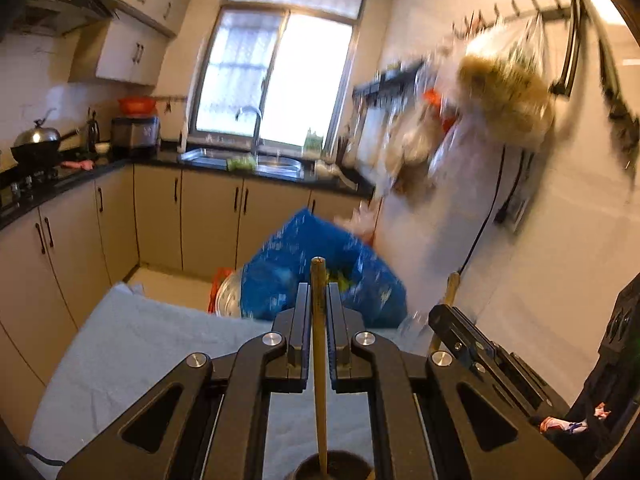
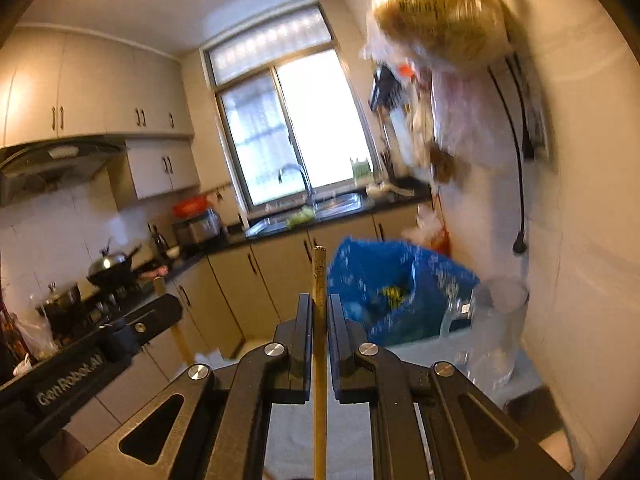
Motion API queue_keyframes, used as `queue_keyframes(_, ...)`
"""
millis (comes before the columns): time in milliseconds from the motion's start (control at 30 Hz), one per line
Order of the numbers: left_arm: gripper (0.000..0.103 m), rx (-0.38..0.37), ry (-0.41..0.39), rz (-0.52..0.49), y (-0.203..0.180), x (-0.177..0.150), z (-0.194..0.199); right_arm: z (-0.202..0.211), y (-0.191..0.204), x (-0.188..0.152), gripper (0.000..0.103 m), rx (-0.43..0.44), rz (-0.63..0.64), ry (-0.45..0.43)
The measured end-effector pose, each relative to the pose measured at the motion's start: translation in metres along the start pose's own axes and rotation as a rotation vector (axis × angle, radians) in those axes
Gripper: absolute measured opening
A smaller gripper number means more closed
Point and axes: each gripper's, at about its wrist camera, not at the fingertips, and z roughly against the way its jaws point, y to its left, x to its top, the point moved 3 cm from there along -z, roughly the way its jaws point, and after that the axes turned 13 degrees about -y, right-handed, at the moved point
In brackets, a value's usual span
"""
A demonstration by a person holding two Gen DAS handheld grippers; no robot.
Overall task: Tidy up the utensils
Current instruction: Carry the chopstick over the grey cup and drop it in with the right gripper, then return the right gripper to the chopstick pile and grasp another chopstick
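My left gripper (image 1: 319,294) is shut on a wooden chopstick (image 1: 319,360) that runs up between its jaws; the stick's lower end sits in a dark round holder (image 1: 332,466) at the bottom edge. My right gripper (image 2: 320,304) is shut on a second wooden chopstick (image 2: 319,280), held upright. The right gripper also shows in the left wrist view (image 1: 460,330) with its chopstick (image 1: 452,288), close to the right. The left gripper shows in the right wrist view (image 2: 132,332) at the left.
A white cloth (image 1: 132,344) covers the table below. A blue plastic bag (image 1: 320,272) and a metal bowl (image 1: 228,300) lie beyond its far edge. A clear glass jug (image 2: 496,332) stands by the right wall. Bags (image 1: 504,92) hang on wall hooks. Kitchen counters (image 1: 60,184) lie left and ahead.
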Motion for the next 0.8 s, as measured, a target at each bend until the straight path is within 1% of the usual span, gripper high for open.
queue_keyframes(67,0.006,0.0,0.043,0.0,0.005,-0.012,-0.01,-0.007,-0.007,-0.015,0.008,-0.006,-0.011,0.041)
queue_keyframes(200,0.007,0.01,0.083,0.001,0.009,-0.026,-0.013,-0.013,-0.021,-0.037,0.008,-0.001,-0.046,0.115)
queue_keyframes(233,0.009,0.008,0.089,-0.001,0.009,-0.027,-0.011,-0.013,-0.023,-0.04,0.008,0.0,-0.047,0.13)
queue_keyframes(267,0.017,0.005,0.097,-0.002,0.01,-0.028,-0.009,-0.013,-0.024,-0.043,0.008,0.0,-0.046,0.138)
queue_keyframes(300,0.029,0.004,0.099,-0.002,0.01,-0.028,-0.006,-0.012,-0.025,-0.045,0.012,0.0,-0.044,0.146)
queue_keyframes(333,0.035,0.005,0.095,-0.002,0.01,-0.027,-0.002,-0.01,-0.025,-0.045,0.015,-0.001,-0.042,0.154)
queue_keyframes(367,0.041,0.011,0.08,-0.001,0.01,-0.025,0.006,-0.009,-0.025,-0.046,0.024,0.001,-0.044,0.158)
queue_keyframes(400,0.043,0.017,0.07,-0.001,0.011,-0.023,0.012,-0.006,-0.025,-0.045,0.032,0.003,-0.048,0.159)
queue_keyframes(467,0.044,0.014,0.06,-0.004,0.013,-0.019,0.028,0.001,-0.025,-0.041,0.039,0.005,-0.056,0.155)
queue_keyframes(533,0.044,0.013,0.06,-0.007,0.015,-0.017,0.043,0.012,-0.025,-0.035,0.04,0.009,-0.055,0.151)
queue_keyframes(567,0.046,0.017,0.057,-0.006,0.019,-0.016,0.055,0.02,-0.024,-0.032,0.042,0.012,-0.057,0.149)
queue_keyframes(600,0.049,0.021,0.055,-0.006,0.022,-0.015,0.064,0.028,-0.024,-0.03,0.047,0.017,-0.06,0.149)
queue_keyframes(700,0.057,0.043,0.048,-0.002,0.035,-0.02,0.095,0.057,-0.027,-0.03,0.059,0.026,-0.066,0.162)
queue_keyframes(733,0.058,0.056,0.05,-0.005,0.041,-0.025,0.108,0.065,-0.028,-0.033,0.059,0.026,-0.061,0.172)
queue_keyframes(800,0.06,0.08,0.071,-0.013,0.052,-0.038,0.125,0.086,-0.032,-0.045,0.061,0.02,-0.037,0.22)
